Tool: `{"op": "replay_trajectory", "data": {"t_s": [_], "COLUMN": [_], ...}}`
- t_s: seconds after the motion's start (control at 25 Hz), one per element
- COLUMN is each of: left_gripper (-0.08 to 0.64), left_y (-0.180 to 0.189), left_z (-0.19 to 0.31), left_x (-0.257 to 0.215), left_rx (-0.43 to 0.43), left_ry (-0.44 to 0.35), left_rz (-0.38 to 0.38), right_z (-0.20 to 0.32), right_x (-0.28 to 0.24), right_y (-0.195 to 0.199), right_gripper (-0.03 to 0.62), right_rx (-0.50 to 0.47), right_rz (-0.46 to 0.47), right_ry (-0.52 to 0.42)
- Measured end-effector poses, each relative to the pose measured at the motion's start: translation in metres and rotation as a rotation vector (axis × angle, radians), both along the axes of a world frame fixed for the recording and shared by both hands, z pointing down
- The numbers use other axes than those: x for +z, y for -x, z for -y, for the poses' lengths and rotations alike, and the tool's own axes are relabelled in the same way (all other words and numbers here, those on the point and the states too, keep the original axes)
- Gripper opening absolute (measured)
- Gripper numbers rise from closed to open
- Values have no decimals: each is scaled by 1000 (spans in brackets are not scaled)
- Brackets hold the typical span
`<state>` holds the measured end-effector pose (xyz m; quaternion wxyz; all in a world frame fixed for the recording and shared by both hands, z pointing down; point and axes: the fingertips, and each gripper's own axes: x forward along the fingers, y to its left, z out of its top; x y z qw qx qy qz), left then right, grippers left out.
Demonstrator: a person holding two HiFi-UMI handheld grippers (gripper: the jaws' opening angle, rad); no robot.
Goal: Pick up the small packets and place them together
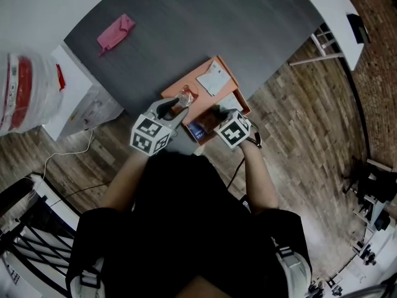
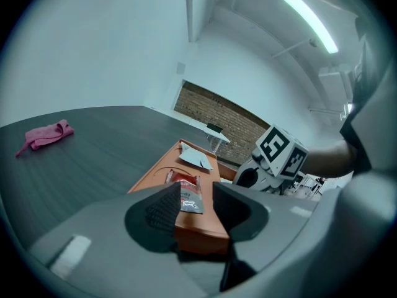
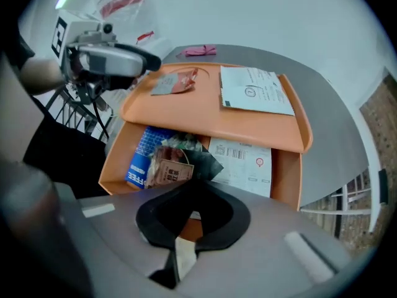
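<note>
Packets lie apart: a red packet (image 2: 188, 195) on the orange lid (image 2: 156, 168) between the wide left fingers (image 2: 162, 211), a dark packet (image 3: 186, 160) in the near box (image 3: 285, 179) at the closed right fingers (image 3: 217, 213). Picking seems under way; next, lift the dark one beside the red.

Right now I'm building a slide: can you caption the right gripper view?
Right gripper shut, pointing down over packets in an orange box.

A grey table (image 1: 186, 17) bears a pink cloth (image 1: 115, 32) and an orange box (image 3: 205, 113).
</note>
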<state>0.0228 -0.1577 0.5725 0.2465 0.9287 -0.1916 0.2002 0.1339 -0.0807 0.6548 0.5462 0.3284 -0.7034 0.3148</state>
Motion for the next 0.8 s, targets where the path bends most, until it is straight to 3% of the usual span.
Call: {"op": "replay_trajectory", "data": {"t_s": [0.12,0.24,0.52,0.6,0.68,0.8], "left_gripper": [158,158,158,158,158,158], "left_y": [0,-2,1,1,1,0], "left_z": [0,-1,0,1,3,4], "left_x": [2,1,1,1,1,1], "left_rx": [6,14,11,7,4,1], "left_ry": [2,4,14,16,16,18], "left_rz": [3,9,6,2,-2,-6], "right_z": [2,7,-6,-6,-4,-2], "right_x": [-14,-12,3,9,13,12], "right_y": [9,2,16,13,6,1], "right_gripper": [5,133,277,287,245,221], "right_rx": [5,-14,-12,-20,-47,-62], "right_rz": [104,86,110,50,-37,-75], "right_ry": [-31,-34,155,154,136,108]}}
